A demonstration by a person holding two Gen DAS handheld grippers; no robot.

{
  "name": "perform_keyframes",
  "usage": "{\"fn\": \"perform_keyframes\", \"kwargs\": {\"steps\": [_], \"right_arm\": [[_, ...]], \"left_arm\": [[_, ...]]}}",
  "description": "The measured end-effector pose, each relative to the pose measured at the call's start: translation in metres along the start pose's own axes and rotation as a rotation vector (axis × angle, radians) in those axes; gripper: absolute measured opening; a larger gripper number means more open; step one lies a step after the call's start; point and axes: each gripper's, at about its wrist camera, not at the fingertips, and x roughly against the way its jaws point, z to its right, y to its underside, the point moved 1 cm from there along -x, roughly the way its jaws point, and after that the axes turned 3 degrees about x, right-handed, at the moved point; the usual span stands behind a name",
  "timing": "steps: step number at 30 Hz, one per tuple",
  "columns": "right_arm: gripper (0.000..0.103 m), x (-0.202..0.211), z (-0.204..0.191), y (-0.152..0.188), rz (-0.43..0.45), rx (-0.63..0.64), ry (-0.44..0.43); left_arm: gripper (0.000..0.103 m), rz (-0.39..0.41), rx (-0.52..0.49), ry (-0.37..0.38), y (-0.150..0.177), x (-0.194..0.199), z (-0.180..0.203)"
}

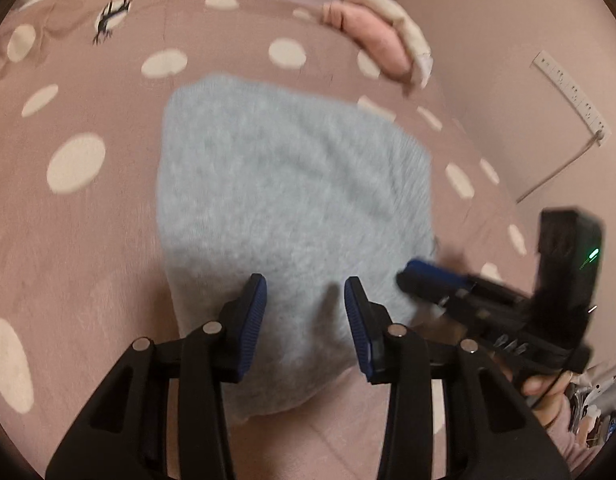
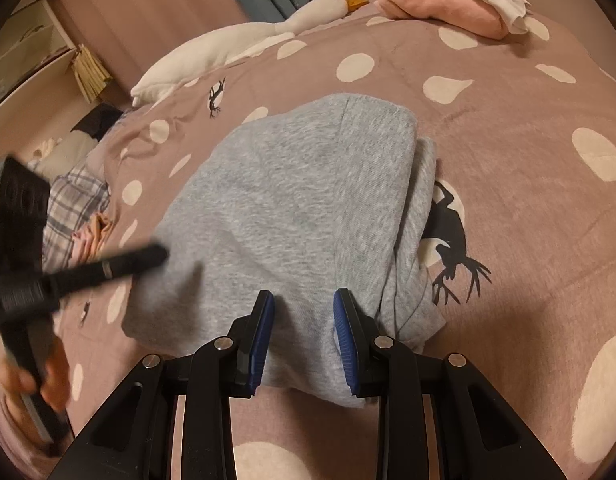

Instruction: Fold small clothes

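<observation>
A folded grey garment point(image 2: 292, 208) lies mid-frame on a pink spotted bedspread point(image 2: 507, 128). The right gripper point(image 2: 304, 336) hangs over its near edge at the bottom of the frame, jaws apart, nothing pinched. The left gripper point(image 1: 304, 316) sits likewise in its own view, jaws apart over the cloth. Folded pink and white clothes point(image 2: 447, 4) lie upper right, a toy goose point(image 2: 244, 36) upper left.

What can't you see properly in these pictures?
- Left wrist view: the grey garment is blurred, so its folds and seams don't show.
- Right wrist view: the left gripper is smeared by motion; its jaw gap can't be read.
- Right wrist view: the garment's near edge hides behind the right gripper.
- Both views: whether either gripper pinches cloth is unclear.
- Right wrist view: the white duck toy is partly hidden by the bedspread.
</observation>
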Motion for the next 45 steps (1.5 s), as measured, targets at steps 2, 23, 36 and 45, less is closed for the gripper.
{"fn": "perform_keyframes", "kwargs": {"steps": [2,23,36,45], "right_arm": [[0.030,0.000,0.000,0.000,-0.003,-0.003,0.006],[0.030,-0.059,-0.001,-0.079,-0.046,-0.053,0.059],[0.030,-0.017,-0.020,-0.058,-0.021,0.045,0.103],[0.030,0.010,-0.031,-0.017,0.011,0.241,0.263]], "left_arm": [[0.040,0.013,0.040,0.037,-0.001,-0.001,-0.007],[0.041,0.008,-0.005,0.016,-0.002,-0.006,-0.004],[0.044,0.011,-0.007,-0.006,-0.003,-0.009,-0.005],[0.044,0.026,-0.021,-0.035,0.000,-0.010,-0.002]]}}
